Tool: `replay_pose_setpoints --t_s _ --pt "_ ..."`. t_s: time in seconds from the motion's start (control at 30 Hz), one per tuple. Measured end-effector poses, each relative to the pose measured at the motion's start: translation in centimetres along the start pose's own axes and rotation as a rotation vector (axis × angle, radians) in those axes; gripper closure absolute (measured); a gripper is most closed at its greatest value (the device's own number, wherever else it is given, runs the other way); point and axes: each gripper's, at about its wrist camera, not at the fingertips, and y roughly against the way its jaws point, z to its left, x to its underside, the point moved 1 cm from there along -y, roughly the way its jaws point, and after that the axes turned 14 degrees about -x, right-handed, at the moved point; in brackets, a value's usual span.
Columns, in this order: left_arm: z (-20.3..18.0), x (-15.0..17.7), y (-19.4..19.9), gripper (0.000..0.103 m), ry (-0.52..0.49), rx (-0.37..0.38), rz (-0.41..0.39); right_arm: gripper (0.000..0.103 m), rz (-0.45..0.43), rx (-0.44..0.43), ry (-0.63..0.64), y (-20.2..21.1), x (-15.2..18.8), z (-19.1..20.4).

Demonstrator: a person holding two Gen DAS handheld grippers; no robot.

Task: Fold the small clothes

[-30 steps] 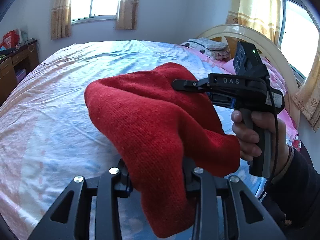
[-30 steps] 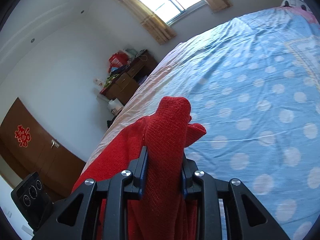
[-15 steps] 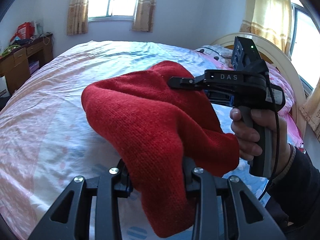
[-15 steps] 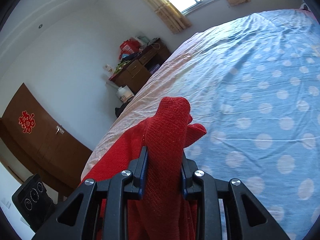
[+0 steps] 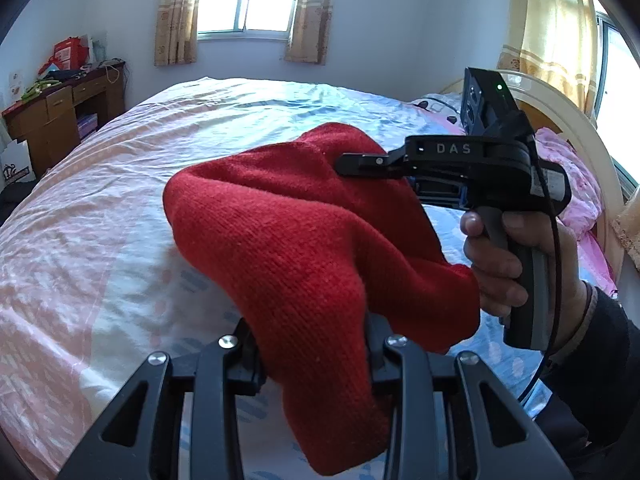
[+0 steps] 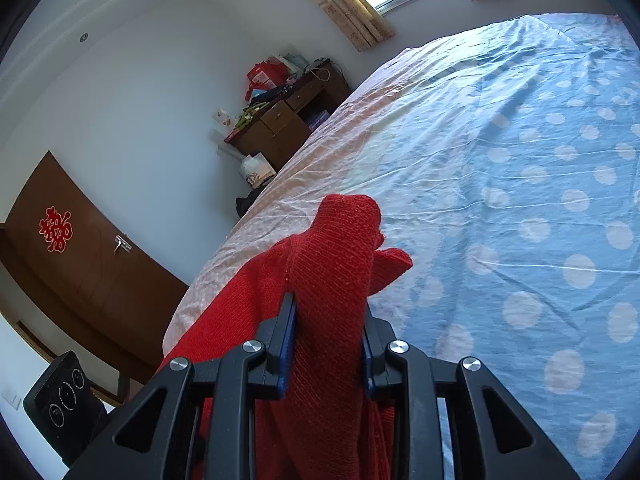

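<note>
Red knit garment [image 5: 304, 240] aloft over bed [image 5: 100, 208] | my left gripper [image 5: 312, 356] and right gripper [image 6: 328, 344] both clamp it | risk — bunched grip, crooked fold.

The bed [image 5: 120, 208] spreads wide and bare across the left and centre of the left wrist view, giving open room over its sheet. The red knit garment [image 5: 304, 248] hangs above it in mid-frame, clamped in both tools, and blocks the way between them. The right tool [image 5: 348, 162] and the right hand [image 5: 500, 264] fill the right side. Behind them a curved headboard [image 5: 560, 112] and pink bedding [image 5: 576, 184] close the right edge. A wooden desk [image 5: 60, 116] stands off the bed at the upper left. In the right wrist view the dotted sheet [image 6: 520, 200] lies open to the right of the garment.
</note>
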Motion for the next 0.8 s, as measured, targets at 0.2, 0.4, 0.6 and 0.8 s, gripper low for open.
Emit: replay_pose_setpoints --t_s 0.2,0.4,0.6,0.8 --pt "0.4 0.8 0.5 0.067 0.005 -0.01 0.004 0.076 0.02 -0.006 0.0 -1.2 0.1 0.3" --pt "0.8 1.7 0.6 0.067 0.005 -0.021 0.014 0.076 0.047 -0.005 0.002 -2.2 0.5 0.4" --pt "1.5 2.6 0.1 0.067 0.011 -0.026 0.033 0.076 0.058 -0.003 -0.009 -2.9 1.0 0.1" --pt "1.5 3.5 -0.3 0.067 0.0 -0.031 0.036 0.076 0.062 0.003 -0.009 -3.2 1.1 0.2"
